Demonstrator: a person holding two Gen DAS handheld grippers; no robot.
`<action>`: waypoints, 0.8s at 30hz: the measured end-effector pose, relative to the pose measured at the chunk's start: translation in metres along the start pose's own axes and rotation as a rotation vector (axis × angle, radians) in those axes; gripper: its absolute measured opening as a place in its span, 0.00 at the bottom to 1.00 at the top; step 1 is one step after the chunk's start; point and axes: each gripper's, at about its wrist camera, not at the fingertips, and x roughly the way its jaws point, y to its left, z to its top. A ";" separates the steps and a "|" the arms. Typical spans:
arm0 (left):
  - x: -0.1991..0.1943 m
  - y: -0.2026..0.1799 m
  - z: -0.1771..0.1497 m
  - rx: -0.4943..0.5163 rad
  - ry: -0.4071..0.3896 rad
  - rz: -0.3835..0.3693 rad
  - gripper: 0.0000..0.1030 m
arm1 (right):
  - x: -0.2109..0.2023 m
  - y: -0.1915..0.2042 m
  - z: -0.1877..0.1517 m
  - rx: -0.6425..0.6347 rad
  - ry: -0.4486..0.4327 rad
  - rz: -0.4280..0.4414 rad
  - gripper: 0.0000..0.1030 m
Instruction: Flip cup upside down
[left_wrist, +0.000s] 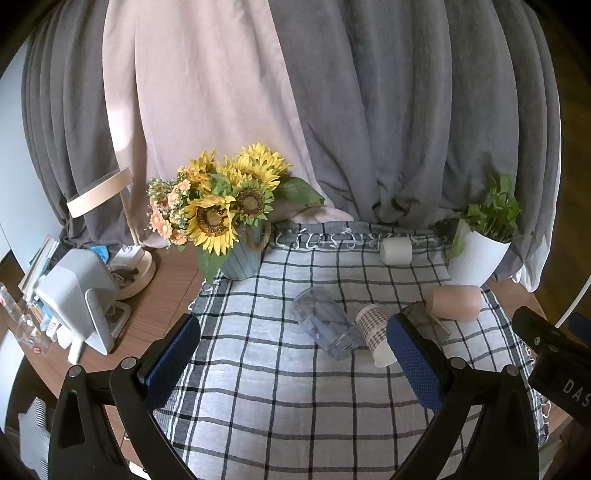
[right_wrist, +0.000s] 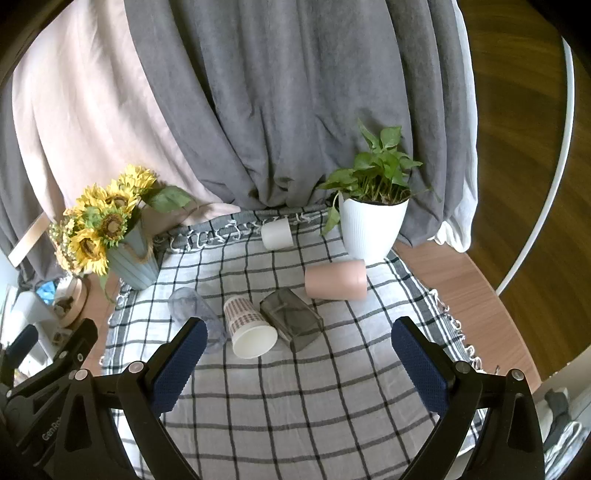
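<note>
Five cups lie on their sides on the checked cloth (right_wrist: 295, 398): a clear cup (right_wrist: 195, 308), a paper cup (right_wrist: 247, 325) and a smoky cup (right_wrist: 291, 319) touching in a row, a pink cup (right_wrist: 336, 278) behind, a white cup (right_wrist: 277, 232) farthest. The left gripper (left_wrist: 295, 365) and right gripper (right_wrist: 299, 365) hover spread wide, holding nothing. Sunflowers (right_wrist: 99, 225) stand left, a potted plant (right_wrist: 373, 221) right.

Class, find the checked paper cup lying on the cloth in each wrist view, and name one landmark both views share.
Left wrist: paper cup right of centre, partly behind the left gripper's right finger.
Right wrist: paper cup just left of centre, above the open right gripper.
Shared landmark: the white plant pot at the cloth's far edge.
</note>
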 end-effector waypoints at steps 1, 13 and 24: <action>0.000 0.000 0.000 0.000 0.000 -0.001 1.00 | 0.000 0.002 0.000 -0.001 0.000 -0.003 0.98; 0.002 0.001 -0.003 0.001 0.007 -0.003 1.00 | 0.002 0.002 -0.002 -0.006 0.002 -0.006 0.98; 0.003 -0.001 -0.003 0.003 0.011 -0.002 1.00 | 0.003 0.004 -0.001 -0.007 0.007 -0.008 0.98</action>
